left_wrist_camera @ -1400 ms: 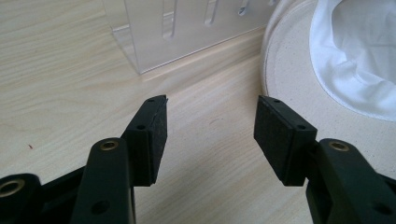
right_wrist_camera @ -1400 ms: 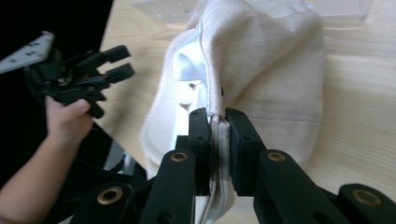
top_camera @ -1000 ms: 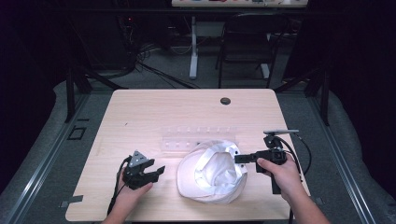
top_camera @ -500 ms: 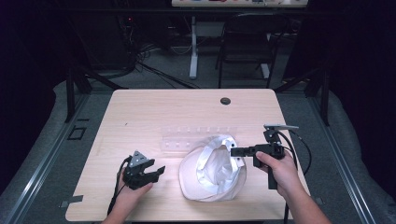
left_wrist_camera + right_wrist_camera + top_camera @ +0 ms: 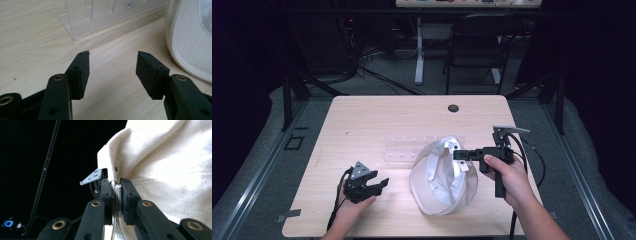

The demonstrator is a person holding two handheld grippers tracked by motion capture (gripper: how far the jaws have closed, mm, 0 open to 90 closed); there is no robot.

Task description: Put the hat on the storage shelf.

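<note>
The right gripper, clamped on the cap's rim, now sits farther left and a little higher over the table than a second ago. The cap's near edge is lifted with it, so the cap stands more tilted and folded, its crown bunched up and drawn in from the right.

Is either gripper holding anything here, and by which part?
The right gripper is shut on the white cap, pinching its fabric edge at the rear rim. The left gripper is open and holds nothing.
</note>
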